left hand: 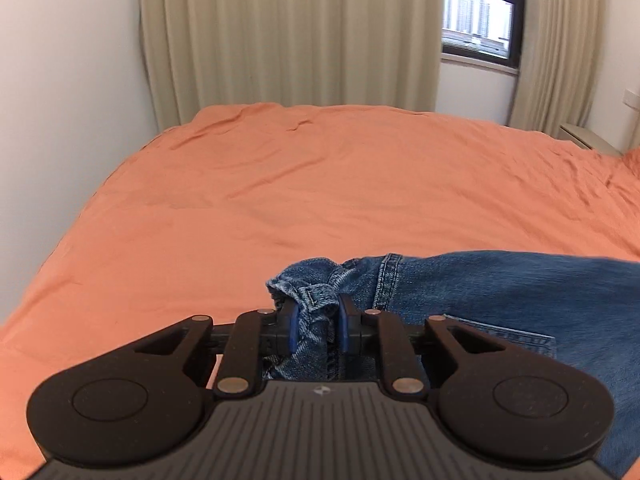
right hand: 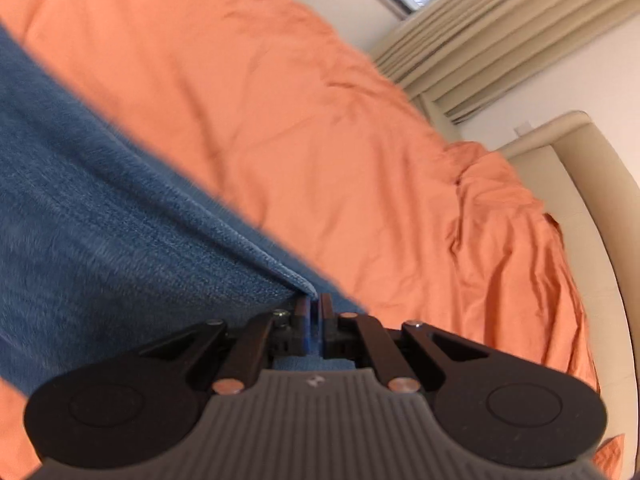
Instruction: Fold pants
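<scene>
Both tongs grip the jeans (left hand: 500, 292) above the orange bed (left hand: 280, 184): the left tongs (left hand: 318, 330) clamp the bunched waistband, the right tongs (right hand: 314, 322) pinch a folded edge, apparently stretching the denim for folding.

Soft, even daylight comes from the window (left hand: 478, 16), bright, without glare or hard shadows. The left wrist view is mostly sharp; the right wrist view is smeared by motion blur. Fisheye bending curves both pictures, with dark vignetted corners.

pants (left hand: 500, 288) on bed (left hand: 320, 184), curtains (left hand: 288, 36) behind
</scene>
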A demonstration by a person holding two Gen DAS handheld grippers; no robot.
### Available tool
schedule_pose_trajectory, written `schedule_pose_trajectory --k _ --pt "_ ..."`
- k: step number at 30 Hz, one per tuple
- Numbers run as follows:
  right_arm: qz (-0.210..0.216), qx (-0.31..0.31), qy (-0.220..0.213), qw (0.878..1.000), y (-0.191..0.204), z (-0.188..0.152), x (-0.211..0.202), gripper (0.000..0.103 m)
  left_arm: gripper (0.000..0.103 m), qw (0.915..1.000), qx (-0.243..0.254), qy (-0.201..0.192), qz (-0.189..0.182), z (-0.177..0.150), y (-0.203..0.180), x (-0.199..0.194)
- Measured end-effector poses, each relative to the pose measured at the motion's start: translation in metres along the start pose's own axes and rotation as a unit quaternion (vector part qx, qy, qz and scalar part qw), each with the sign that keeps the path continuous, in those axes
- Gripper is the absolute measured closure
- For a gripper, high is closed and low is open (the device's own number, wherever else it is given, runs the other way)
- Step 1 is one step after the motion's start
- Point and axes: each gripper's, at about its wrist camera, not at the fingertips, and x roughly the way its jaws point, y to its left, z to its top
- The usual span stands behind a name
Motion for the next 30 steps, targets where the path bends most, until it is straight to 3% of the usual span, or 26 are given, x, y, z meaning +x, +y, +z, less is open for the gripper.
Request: schedule_pose_trajectory --k 7,17,18,19,20,22,24,27,30 --pt "0.008 -0.001 0.037 0.999 0.021 0.032 0.056 0.103 0.083 0.9975 0.009 0.061 0.034 0.007 -0.012 0.059" --pt "0.018 0.014 0.062 0.998 0.046 0.035 0.112 0.103 0.08 0.9936 0.039 0.085 0.064 -0.005 -0.024 0.094" --pt "0.022 0.015 0.066 0.997 0.048 0.035 0.115 0.103 0.078 0.9924 0.048 0.089 0.071 -0.005 -0.027 0.097" --pt "0.029 0.02 0.068 0.997 0.049 0.033 0.118 0.103 0.07 0.9911 0.057 0.092 0.078 -0.006 -0.03 0.099" --pt "0.03 0.026 0.066 0.997 0.048 0.032 0.119 0.103 0.055 0.9896 0.065 0.093 0.089 -0.007 -0.033 0.1" --pt "0.022 0.052 0.056 0.997 0.041 0.029 0.116 0.09 0.035 0.9872 0.07 0.089 0.112 -0.008 -0.036 0.099" --pt "0.019 0.078 0.043 0.996 0.029 0.024 0.106 0.059 0.031 0.9881 0.06 0.085 0.113 -0.006 -0.034 0.092" --pt "0.031 0.129 0.027 0.991 0.003 0.011 0.087 0.056 0.026 0.9896 0.051 0.061 0.12 0.001 -0.032 0.074" --pt "0.051 0.206 0.013 0.977 -0.033 -0.017 0.06 0.056 0.026 0.9897 0.072 0.034 0.119 0.006 -0.043 0.047"
